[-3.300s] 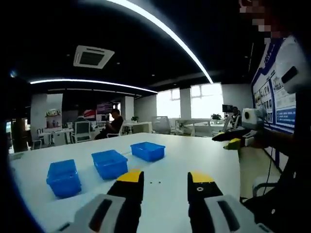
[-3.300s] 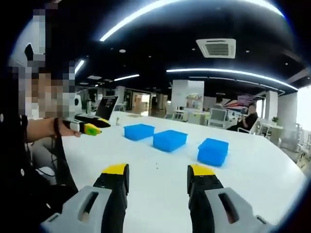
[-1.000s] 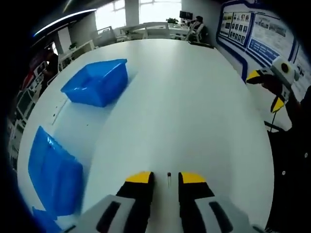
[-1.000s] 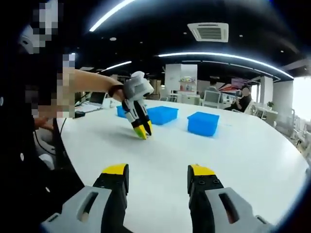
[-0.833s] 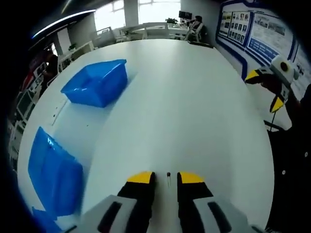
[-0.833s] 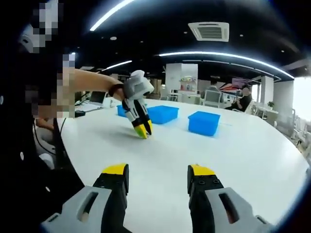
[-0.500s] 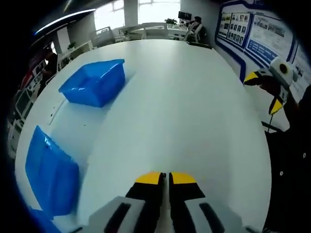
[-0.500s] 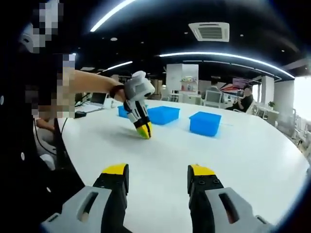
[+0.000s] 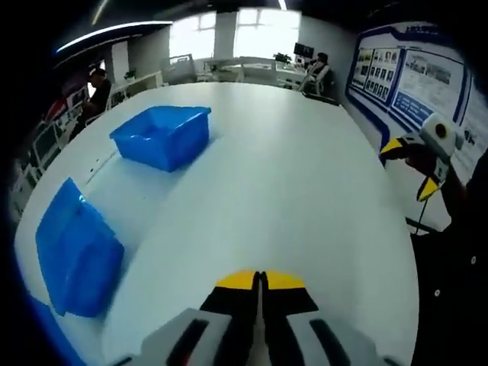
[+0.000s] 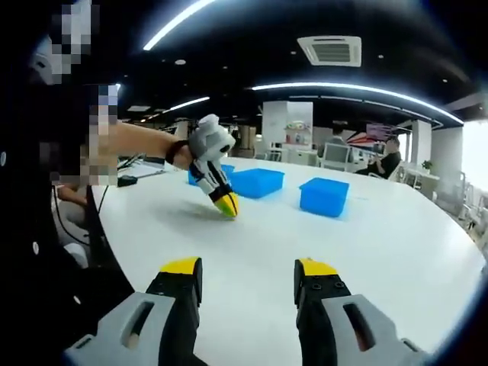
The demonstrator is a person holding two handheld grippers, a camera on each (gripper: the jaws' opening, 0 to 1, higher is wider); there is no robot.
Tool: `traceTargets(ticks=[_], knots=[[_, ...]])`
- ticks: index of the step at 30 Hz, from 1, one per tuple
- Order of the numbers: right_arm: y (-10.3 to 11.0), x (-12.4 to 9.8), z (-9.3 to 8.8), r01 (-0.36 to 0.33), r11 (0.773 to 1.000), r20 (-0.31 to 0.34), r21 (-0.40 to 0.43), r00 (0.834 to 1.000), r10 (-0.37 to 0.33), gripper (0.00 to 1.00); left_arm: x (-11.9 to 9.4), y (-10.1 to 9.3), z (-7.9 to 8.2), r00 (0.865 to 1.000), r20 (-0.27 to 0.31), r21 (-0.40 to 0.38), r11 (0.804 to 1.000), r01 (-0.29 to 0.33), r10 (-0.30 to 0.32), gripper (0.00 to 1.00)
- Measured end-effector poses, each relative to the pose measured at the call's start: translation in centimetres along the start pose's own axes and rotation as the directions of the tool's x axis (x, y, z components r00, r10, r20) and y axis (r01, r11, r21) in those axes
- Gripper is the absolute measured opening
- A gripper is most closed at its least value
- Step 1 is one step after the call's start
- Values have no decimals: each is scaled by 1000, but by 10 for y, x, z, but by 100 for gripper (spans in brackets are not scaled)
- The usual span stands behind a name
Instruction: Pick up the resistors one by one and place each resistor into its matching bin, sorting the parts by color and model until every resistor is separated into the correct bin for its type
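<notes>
In the left gripper view my left gripper [image 9: 259, 279] is shut just above the white table [image 9: 290, 183]; the small dark resistor it closed around is hidden between the yellow tips. One blue bin [image 9: 162, 137] stands at the far left and a second blue bin [image 9: 72, 248] lies nearer on the left. The right gripper view shows the left gripper [image 10: 226, 204] pointing down at the table in front of the blue bins [image 10: 259, 183] [image 10: 324, 196]. My right gripper [image 10: 248, 278] is open and holds nothing; it also appears as the right gripper [image 9: 409, 165] at the table's right edge.
The table [image 10: 381, 252] is wide and white, and its rim curves round on the right. A third blue bin [image 10: 192, 177] peeks out behind the person's hand. Desks, chairs and seated people stand far behind, with a wall of posters [image 9: 404, 76] on the right.
The left jaws closed on the small resistor that lay between them. The left view then tilted up and back a little. The right gripper stayed still and open.
</notes>
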State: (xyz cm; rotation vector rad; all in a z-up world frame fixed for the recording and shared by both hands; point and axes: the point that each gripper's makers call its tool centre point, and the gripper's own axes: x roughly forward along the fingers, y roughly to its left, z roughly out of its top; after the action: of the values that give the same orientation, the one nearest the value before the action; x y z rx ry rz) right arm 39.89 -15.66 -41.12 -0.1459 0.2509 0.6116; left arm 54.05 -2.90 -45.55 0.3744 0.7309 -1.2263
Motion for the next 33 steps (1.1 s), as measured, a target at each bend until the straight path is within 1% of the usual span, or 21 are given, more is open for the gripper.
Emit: traceTargets(ticks=[1,2,3,4,5,6,7,8,9,10,12,15,17,18,22,27,28,29,31,32,33], knots=[[0,0,2,2,1000,4,-2,1000,-2,50,-6,-2,6,999,48,-59,998,-1,4,5],[0,1,4,4,1000,8,-3,1000,-4,50,-12,-2,16,993,116,-47,999,-18,23,5],[0,1,6,12,1000,16,-5,1000,-12,50,-20,-4,26,981,191,-35,999,-30,36,5],[-1,2,10,22,1000,26,-6,999,-22,50,-28,-4,30,972,225,-55,997,-55,66,5],[-2,2,13,29,1000,34,-3,999,-28,50,-34,-4,37,959,272,-44,996,-73,82,5],[-2,2,16,34,999,42,-3,999,-34,50,-42,-9,46,934,346,-37,996,-78,86,5],[-2,2,19,42,999,51,-5,998,-41,50,-51,-10,51,916,384,-61,993,-96,112,5],[-1,1,22,44,999,58,-7,997,-44,50,-63,-10,59,878,455,-69,988,-135,152,5],[0,1,25,46,999,66,-6,997,-45,51,-72,-14,64,853,496,-77,987,-141,161,5],[2,1,29,46,999,79,-3,996,-46,52,-82,-16,71,813,553,-108,984,-145,180,5],[6,1,36,42,999,104,7,994,-42,52,-99,-20,79,745,629,-133,975,-176,220,5],[9,2,42,46,999,113,-10,993,-45,52,-111,-25,83,690,676,-152,965,-213,259,5],[11,2,44,46,999,114,-14,993,-44,52,-111,-28,82,691,677,-158,967,-197,252,5],[11,1,45,49,999,114,-17,992,-47,52,-111,-27,82,685,680,-161,965,-208,261,5],[8,0,46,66,998,120,-17,991,-63,51,-107,-19,92,687,675,-166,963,-214,269,5],[0,-4,45,106,994,126,10,986,-107,52,-95,7,115,675,670,-187,950,-250,309,5],[-5,-5,43,133,991,119,1,984,-132,52,-89,15,123,675,666,-183,947,-265,317,5],[-9,-7,41,152,988,109,-10,983,-150,52,-83,22,129,675,661,-183,943,-278,327,5],[-14,-10,40,171,985,108,-8,980,-169,52,-69,35,140,684,649,-186,941,-282,333,5],[-20,-14,39,193,981,109,7,975,-192,52,-59,42,149,695,637,-183,941,-286,335,5],[-25,-17,39,216,976,111,15,970,-217,52,-55,45,154,696,634,-183,940,-289,337,5]])
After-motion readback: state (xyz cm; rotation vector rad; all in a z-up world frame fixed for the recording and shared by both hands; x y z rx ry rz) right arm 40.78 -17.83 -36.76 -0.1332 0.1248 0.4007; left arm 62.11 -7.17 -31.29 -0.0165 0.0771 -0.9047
